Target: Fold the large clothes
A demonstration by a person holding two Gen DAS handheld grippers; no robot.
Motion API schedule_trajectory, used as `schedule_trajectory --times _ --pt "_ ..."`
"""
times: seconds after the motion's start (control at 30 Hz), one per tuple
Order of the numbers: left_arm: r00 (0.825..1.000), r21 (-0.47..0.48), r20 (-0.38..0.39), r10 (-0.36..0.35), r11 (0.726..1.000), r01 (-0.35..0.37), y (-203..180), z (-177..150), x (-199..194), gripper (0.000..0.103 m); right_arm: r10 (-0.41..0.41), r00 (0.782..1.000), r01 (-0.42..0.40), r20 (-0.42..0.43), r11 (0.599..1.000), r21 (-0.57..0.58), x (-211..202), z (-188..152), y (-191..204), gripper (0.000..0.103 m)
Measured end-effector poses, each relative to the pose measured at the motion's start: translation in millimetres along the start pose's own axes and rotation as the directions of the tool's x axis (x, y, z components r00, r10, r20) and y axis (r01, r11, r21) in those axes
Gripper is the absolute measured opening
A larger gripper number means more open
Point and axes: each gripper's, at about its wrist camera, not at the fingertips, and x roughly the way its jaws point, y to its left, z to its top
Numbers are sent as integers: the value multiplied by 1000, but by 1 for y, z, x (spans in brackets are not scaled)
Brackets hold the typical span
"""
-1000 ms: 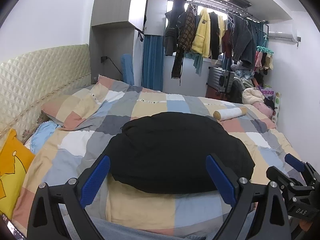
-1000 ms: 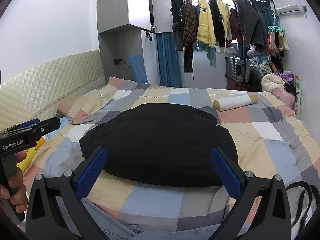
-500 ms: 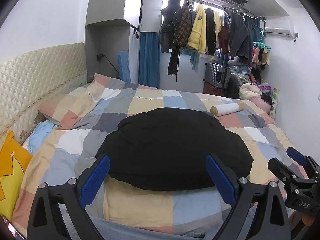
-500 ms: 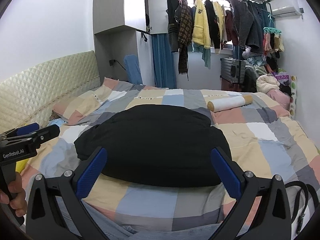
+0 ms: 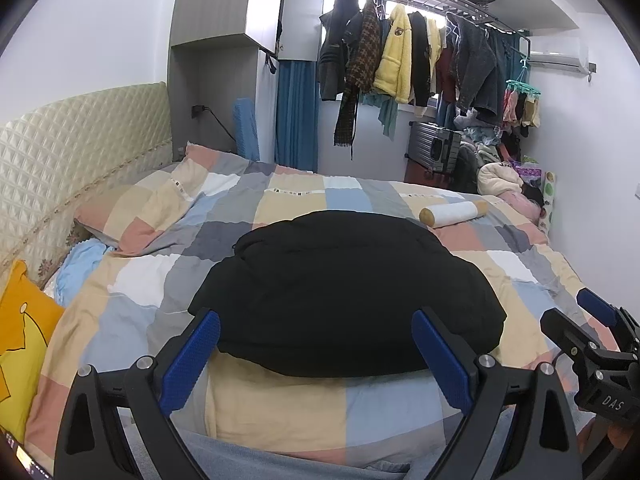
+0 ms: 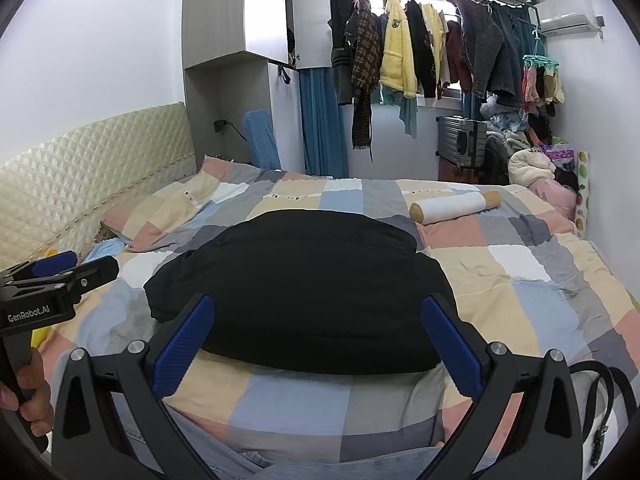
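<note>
A black puffy garment (image 5: 344,292) lies folded into a compact mound on the checked bedspread (image 5: 280,404), in the middle of the bed; it also shows in the right wrist view (image 6: 304,292). My left gripper (image 5: 316,336) is open and empty, held back above the bed's near edge, apart from the garment. My right gripper (image 6: 318,320) is open and empty, likewise short of the garment. The right gripper shows at the right edge of the left view (image 5: 600,340); the left one shows at the left edge of the right view (image 6: 60,276).
A white bolster roll (image 5: 454,213) lies at the far right of the bed. Pillows (image 5: 132,208) and a yellow cushion (image 5: 20,344) lie by the quilted headboard (image 5: 72,148). Clothes hang on a rack (image 5: 408,60) by the window. A black strap (image 6: 600,396) lies at the near right.
Both grippers have shifted slightly, mainly sideways, with the view tilting a little; the garment has not moved and both grippers stay open.
</note>
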Motion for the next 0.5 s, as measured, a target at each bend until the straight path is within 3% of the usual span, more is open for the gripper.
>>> schedule_trajectory --times 0.5 --pt "1000 0 0 -1 1000 1 0 -2 -1 97 -5 1000 5 3 1000 -1 -2 0 0 103"
